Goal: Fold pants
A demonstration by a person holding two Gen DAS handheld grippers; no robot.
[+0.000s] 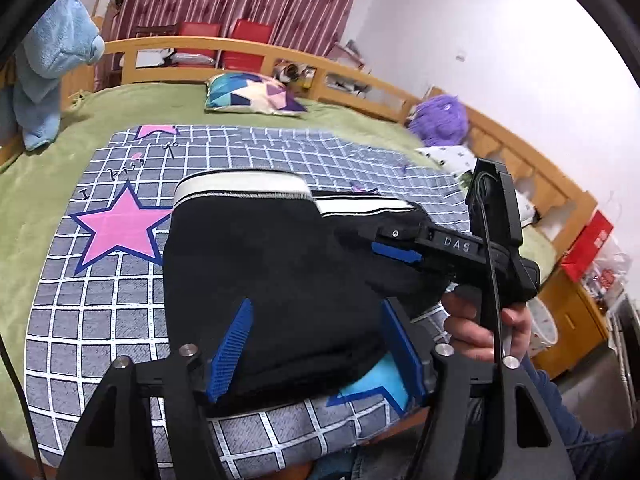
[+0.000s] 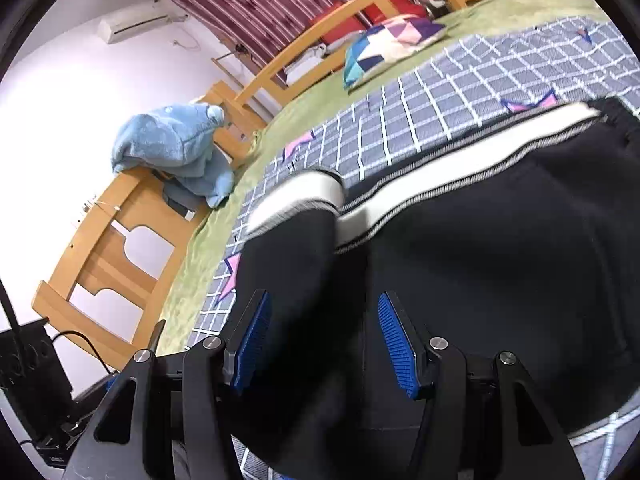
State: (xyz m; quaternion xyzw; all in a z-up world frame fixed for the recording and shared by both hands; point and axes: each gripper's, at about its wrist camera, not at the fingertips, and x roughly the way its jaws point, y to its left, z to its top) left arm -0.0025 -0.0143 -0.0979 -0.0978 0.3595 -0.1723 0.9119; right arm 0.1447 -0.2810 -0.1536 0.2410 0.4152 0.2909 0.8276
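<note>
Fabric of this kind, the thick black knit pants with white-and-grey ribbed bands (image 1: 256, 264), looked soft, limp and fairly light, likely to sag and slide open unless held through every layer at a folded edge or near the ribbed band, where the cloth is firmest. They lay in a compact, already doubled bundle on the grey checked quilt with pink stars (image 1: 100, 320) that covered the green-sheeted wooden bed (image 1: 48, 184).

From the left wrist view, the left gripper (image 1: 316, 350) sat at the near edge of the bundle with its blue pads spread apart, the black cloth lying between them and not pinched. The right gripper (image 1: 394, 246) reached in from the right side, its fingers sunk into the fabric just below a striped band; whether it was pinching there I cannot tell. In its own view the right gripper's pads stood apart with dark folds between.
</note>
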